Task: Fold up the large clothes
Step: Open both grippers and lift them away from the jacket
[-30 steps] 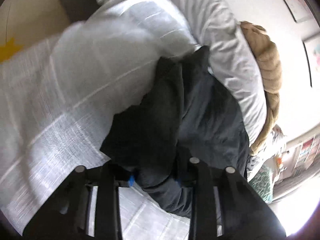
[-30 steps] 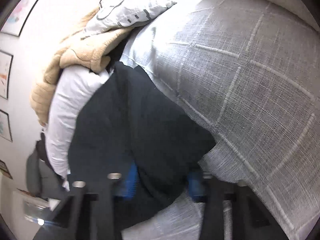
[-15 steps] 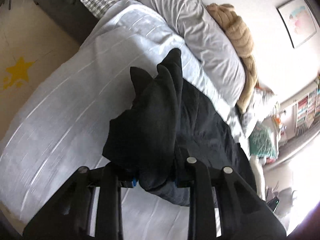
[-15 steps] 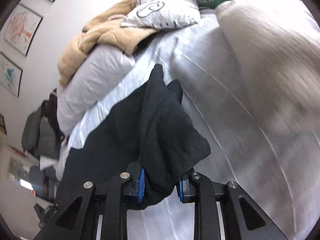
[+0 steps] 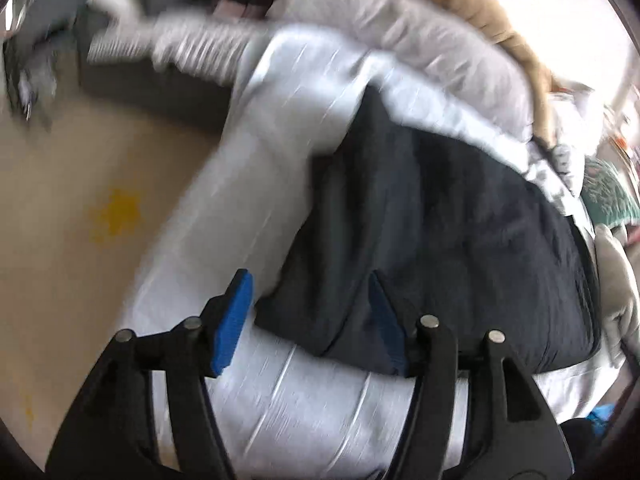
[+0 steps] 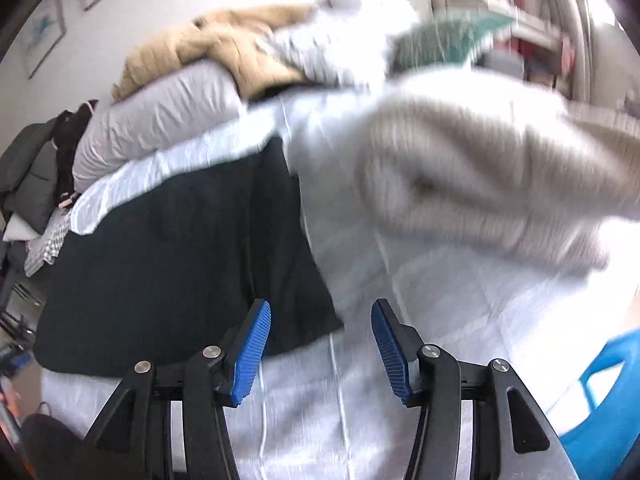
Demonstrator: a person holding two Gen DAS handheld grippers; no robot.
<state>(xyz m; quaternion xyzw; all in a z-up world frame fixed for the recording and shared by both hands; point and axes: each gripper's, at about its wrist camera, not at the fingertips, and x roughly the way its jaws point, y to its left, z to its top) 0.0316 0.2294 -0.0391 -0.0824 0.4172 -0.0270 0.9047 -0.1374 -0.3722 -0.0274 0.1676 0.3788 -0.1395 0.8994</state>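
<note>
We see a black garment point(image 5: 440, 232) on a white bedspread point(image 5: 280, 128) with faint lines, a tan blanket point(image 6: 224, 52), and blue gripper pads point(image 6: 252, 352).

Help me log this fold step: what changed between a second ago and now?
Both grippers let go: the left gripper and right gripper had each pinched a bunch of the dark garment; now their jaws are opening and the garment lies dropped on the white bedspread. The pillows and tan blanket are unchanged.
</note>
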